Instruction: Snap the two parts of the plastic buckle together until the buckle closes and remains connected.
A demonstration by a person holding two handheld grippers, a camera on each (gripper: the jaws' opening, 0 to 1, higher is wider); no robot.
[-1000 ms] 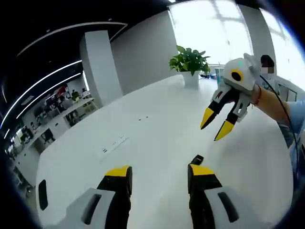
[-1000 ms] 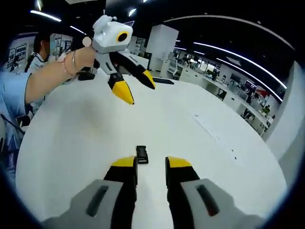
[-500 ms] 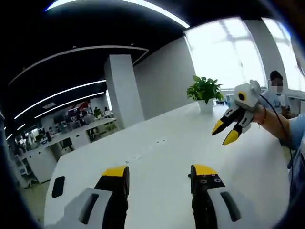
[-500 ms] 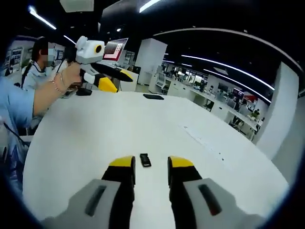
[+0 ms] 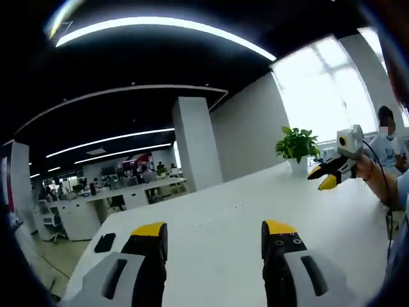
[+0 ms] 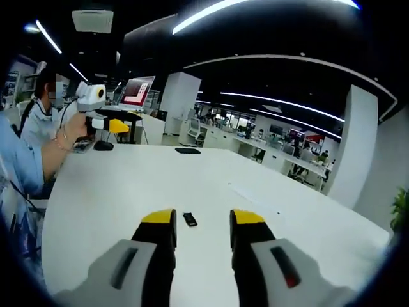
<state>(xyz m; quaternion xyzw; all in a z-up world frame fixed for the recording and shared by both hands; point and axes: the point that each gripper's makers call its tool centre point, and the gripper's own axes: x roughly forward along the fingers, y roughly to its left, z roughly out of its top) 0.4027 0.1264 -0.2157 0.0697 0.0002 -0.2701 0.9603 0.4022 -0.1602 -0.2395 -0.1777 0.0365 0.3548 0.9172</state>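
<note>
In the right gripper view, the right gripper (image 6: pixel 201 220) has its yellow-tipped black jaws parted with nothing between them; against the picture of half a second ago the gap is a little wider and the view has tipped up and drawn back, so more ceiling shows. The small black plastic buckle (image 6: pixel 190 219) lies on the white table (image 6: pixel 140 185), seen through the gap between the jaw tips, nearer the left-hand tip and clear of both; it now looks smaller and farther off than before. Beyond, at the table's far left edge, the left gripper (image 6: pixel 114 126) is held up in a person's hand (image 6: pixel 71 130), smaller than it was.

In the left gripper view, the left gripper's own jaws stand well apart and empty, much as before, while the view has lifted toward the ceiling lights. The right gripper (image 5: pixel 324 177) has shrunk toward the right edge, beside the potted green plant (image 5: pixel 297 146); its jaws look nearly together there, too small to be sure.
</note>
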